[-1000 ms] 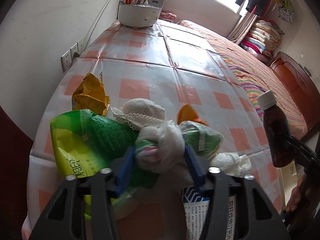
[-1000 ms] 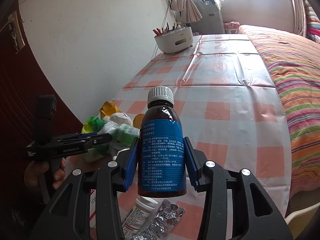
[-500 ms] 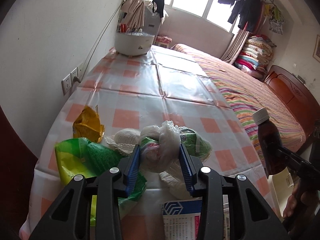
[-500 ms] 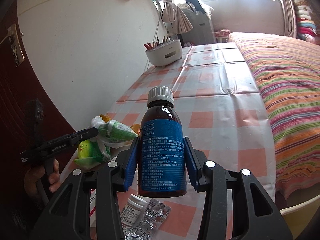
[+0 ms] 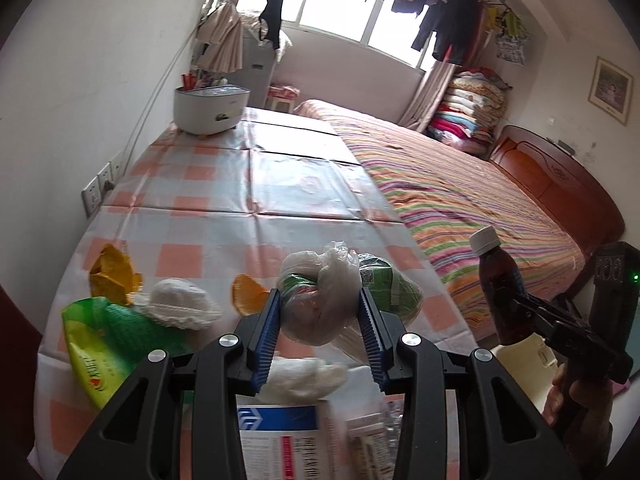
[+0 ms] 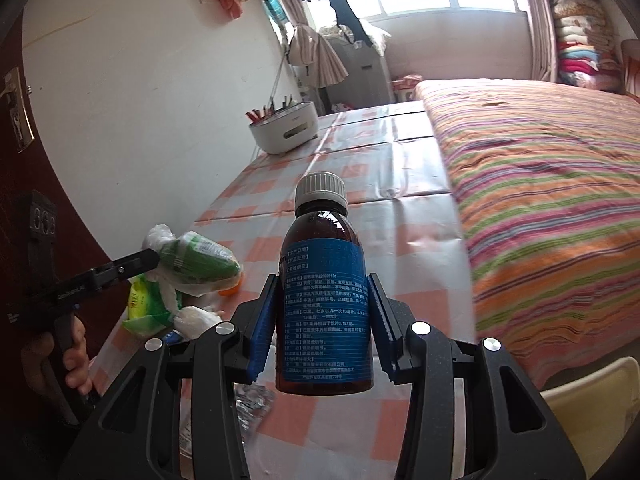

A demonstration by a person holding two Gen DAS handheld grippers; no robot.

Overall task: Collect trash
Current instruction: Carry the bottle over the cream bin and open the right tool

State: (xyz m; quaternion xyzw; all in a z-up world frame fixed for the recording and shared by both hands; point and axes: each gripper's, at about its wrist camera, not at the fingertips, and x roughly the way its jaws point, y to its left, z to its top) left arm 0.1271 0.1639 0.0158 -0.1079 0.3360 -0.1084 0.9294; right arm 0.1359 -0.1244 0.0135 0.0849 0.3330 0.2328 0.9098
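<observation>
My left gripper (image 5: 319, 295) is shut on a knotted clear plastic bag (image 5: 320, 276) stuffed with green wrappers, held above the checked tablecloth (image 5: 256, 184). The right wrist view shows that bag (image 6: 196, 264) hanging from the left gripper (image 6: 150, 258). My right gripper (image 6: 323, 282) is shut on an upright brown medicine bottle (image 6: 324, 248) with a white cap and blue label; the bottle (image 5: 496, 276) also appears at the right of the left wrist view. On the table lie a green-yellow packet (image 5: 100, 340), a yellow wrapper (image 5: 110, 276), white tissues (image 5: 180, 304), an orange scrap (image 5: 248, 298) and a printed box (image 5: 280, 440).
A white tub (image 5: 208, 108) stands at the table's far end by the wall. A bed with a striped cover (image 5: 460, 200) runs along the table's right side. Wall sockets (image 5: 100, 188) sit left of the table. A cream plastic object (image 6: 592, 400) is low at the right.
The left jaws closed on the plastic bag and lifted it off the pile. The right gripper has risen a little and drawn back with the bottle, still gripping it.
</observation>
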